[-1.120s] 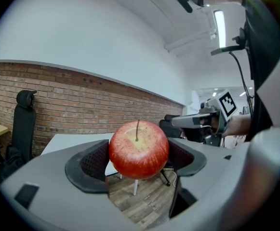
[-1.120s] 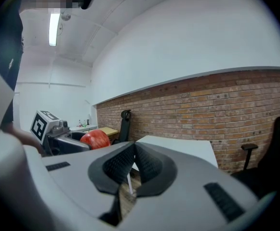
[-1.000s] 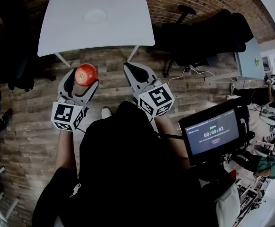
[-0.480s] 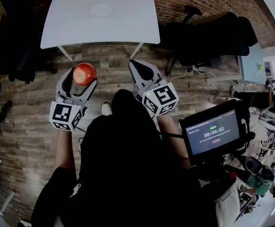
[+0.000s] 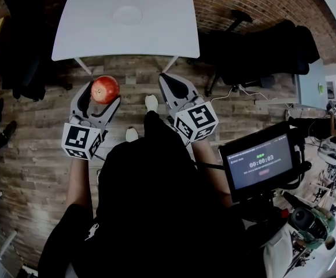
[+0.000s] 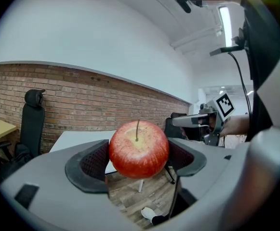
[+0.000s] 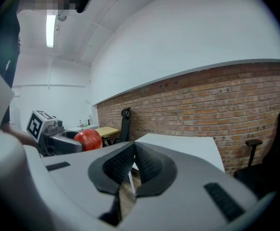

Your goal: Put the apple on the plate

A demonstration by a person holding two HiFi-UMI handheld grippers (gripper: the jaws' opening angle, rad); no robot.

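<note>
Head view, left tool (image 5: 100,98): pinching the apple (image 5: 105,89) between its two jaws, held over the wood floor (image 5: 29,149).
Head view, apple: red, in the left tool's tips, short of the desk (image 5: 162,33), not on the plate (image 5: 127,15).
Head view, right tool (image 5: 174,86): jaws pressed together with nothing in them, level with the left tool and apart from it on its right.
Head view, desk: white, ahead of both tools, its near edge just beyond their tips.
Head view, plate: white, on the desk, ahead of the left tool and a little to its right, well apart from the apple.
Head view, chair (image 5: 260,51): black, ahead of the right tool and to its right.
Head view, screen (image 5: 263,162): behind the right tool, to its right.
Left gripper view, apple: upright with the stem on top, touching the dark pads (image 6: 94,163) on both sides.
Left gripper view, desk: ahead of the tool, behind the apple, in front of a brick wall (image 6: 82,95).
Left gripper view, right tool: to this tool's right, near.
Left gripper view, shoe (image 6: 149,214): white, on the floor below the jaws.
Right gripper view, jaws: closed tip to tip, nothing between them.
Right gripper view, apple: to this tool's left, in the left tool.
Right gripper view, desk: ahead of the tool, its corner just past the jaw tips.
</note>
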